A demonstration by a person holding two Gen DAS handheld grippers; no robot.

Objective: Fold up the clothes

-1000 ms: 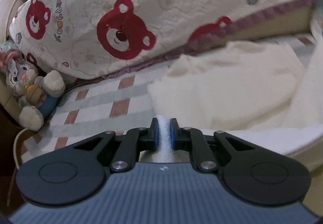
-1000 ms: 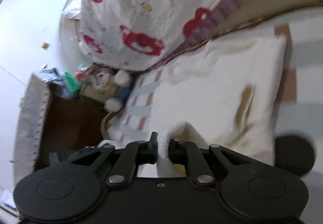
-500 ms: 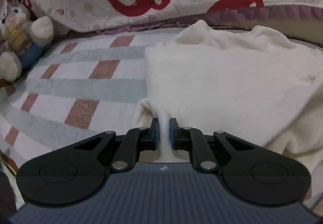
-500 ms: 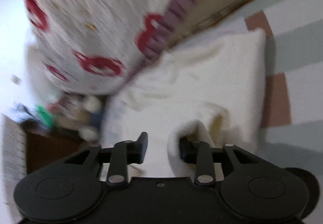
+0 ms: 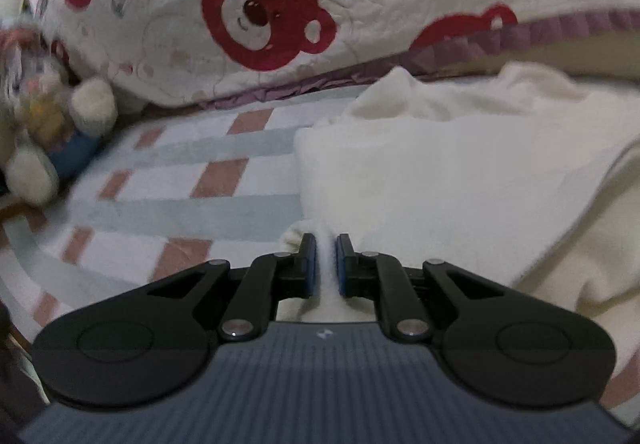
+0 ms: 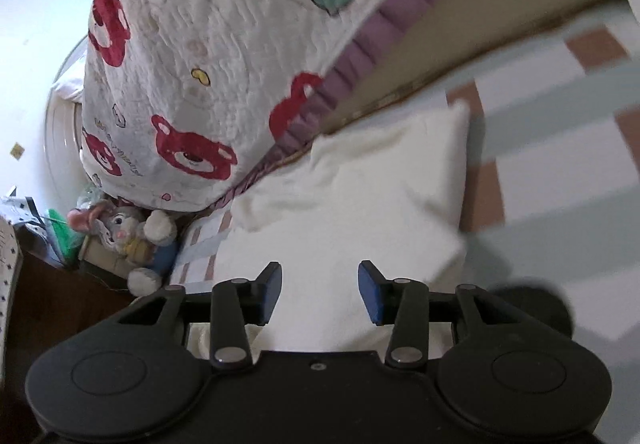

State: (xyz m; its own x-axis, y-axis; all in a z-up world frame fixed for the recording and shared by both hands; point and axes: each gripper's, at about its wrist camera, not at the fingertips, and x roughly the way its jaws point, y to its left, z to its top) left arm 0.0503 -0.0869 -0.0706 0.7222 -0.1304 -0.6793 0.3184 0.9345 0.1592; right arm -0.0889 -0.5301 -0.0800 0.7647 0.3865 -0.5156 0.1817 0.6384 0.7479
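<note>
A cream fleece garment (image 5: 432, 172) lies folded on a checked bed cover (image 5: 168, 184). My left gripper (image 5: 326, 256) is shut on a pinch of the garment's near left corner, low over the bed. In the right wrist view the same cream garment (image 6: 360, 212) lies flat under my right gripper (image 6: 320, 290). Its jaws are opening, with blue pads apart and no cloth pressed between them; the fabric lies below the gap.
A quilt with red bear prints (image 5: 260, 16) is heaped at the back of the bed, also the quilt (image 6: 208, 56) in the right view. A plush rabbit (image 6: 128, 240) sits at the bed's left edge by a dark wooden stand (image 6: 52, 292).
My right gripper has let go of the cream fold and its jaws have spread. My left gripper came down to the bed, still pinching the garment corner.
</note>
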